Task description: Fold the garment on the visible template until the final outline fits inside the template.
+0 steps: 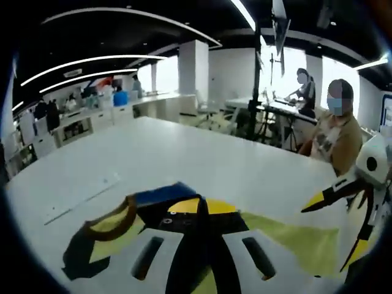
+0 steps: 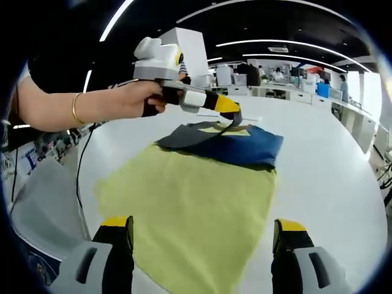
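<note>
Left gripper view: garment lower part hidden behind own jaws. Right gripper view: yellow template cut off at bottom; left gripper tips blurred, grip unclear.

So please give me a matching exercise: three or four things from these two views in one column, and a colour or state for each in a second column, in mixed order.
Things:
1. left hand-held gripper
2. right hand-held gripper
3. garment
4. template

States or colours:
a. yellow-green sheet lying flat on the white table
b. jaws wide apart, holding nothing
c. dark blue, folded, at the sheet's far end
d. closed on the dark fabric

Pairs: 1-d, 2-b, 3-c, 4-a
</note>
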